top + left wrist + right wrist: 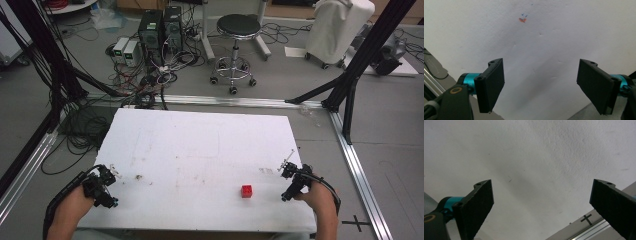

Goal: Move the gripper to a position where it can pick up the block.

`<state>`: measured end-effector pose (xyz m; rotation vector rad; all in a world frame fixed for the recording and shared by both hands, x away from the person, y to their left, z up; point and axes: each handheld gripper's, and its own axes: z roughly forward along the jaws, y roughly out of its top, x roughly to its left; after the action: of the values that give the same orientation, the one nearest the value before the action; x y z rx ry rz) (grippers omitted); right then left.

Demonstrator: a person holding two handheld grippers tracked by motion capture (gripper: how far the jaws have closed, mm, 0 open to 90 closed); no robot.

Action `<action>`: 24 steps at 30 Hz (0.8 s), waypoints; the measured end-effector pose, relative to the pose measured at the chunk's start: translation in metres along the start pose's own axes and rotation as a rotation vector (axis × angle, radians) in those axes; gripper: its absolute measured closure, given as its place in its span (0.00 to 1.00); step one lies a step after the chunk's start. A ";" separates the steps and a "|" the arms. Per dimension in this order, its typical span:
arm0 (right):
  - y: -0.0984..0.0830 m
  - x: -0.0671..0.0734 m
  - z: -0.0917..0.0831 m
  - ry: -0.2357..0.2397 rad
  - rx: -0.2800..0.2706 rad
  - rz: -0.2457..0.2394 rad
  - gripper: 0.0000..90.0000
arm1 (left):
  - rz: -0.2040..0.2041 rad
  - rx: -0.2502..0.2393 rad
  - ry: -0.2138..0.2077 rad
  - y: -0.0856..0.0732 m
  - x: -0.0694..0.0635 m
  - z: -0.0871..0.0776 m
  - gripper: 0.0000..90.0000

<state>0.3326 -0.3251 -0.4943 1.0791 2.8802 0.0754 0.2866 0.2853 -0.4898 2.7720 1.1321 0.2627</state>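
A small red cube (246, 191) sits on the white foam board (200, 150) toward its front right. My right gripper (291, 184) hovers at the board's right edge, a short way right of the cube, held in a hand. In the right gripper view its gripper (541, 207) stands open over bare white board, nothing between the jaws. My left gripper (102, 187) rests at the board's front left corner. In the left gripper view that gripper (541, 85) is open too, above white board with a small orange and blue mark (523, 19) ahead.
The board lies on a grey floor inside a black frame (350, 75) with aluminium rails (357, 165). Behind it stand a stool (237, 45), computer towers (160, 30), tangled cables (145, 80) and a white covered unit (337, 30). A black cross (356, 220) marks the floor at right.
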 end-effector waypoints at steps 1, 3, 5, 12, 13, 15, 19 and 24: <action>-0.001 0.000 0.000 0.001 -0.001 -0.003 0.05 | -0.001 -0.001 0.000 0.000 0.000 0.000 0.25; -0.001 -0.001 0.000 0.001 0.002 -0.002 0.05 | -0.001 0.001 0.001 0.000 0.000 -0.001 0.25; -0.001 -0.001 0.000 0.000 0.000 0.003 0.05 | -0.004 0.001 0.002 0.000 0.000 -0.001 0.25; 0.001 -0.001 0.004 -0.006 -0.005 0.000 0.05 | 0.003 0.002 0.004 0.001 -0.001 0.001 0.25; 0.001 -0.001 0.005 -0.008 -0.010 0.000 0.05 | 0.003 0.002 0.003 0.001 -0.001 0.001 0.25; 0.001 -0.001 0.006 -0.012 -0.006 0.013 0.05 | 0.006 0.004 0.002 0.001 -0.001 0.000 0.25; 0.002 0.000 0.006 -0.021 -0.012 0.006 0.05 | 0.002 -0.006 0.001 0.001 -0.002 -0.001 0.25; 0.004 0.003 0.003 -0.025 -0.018 -0.001 0.05 | -0.002 -0.013 -0.001 0.000 -0.001 -0.004 0.25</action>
<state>0.3333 -0.3197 -0.4969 1.0684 2.8521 0.0863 0.2853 0.2848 -0.4863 2.7594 1.1282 0.2673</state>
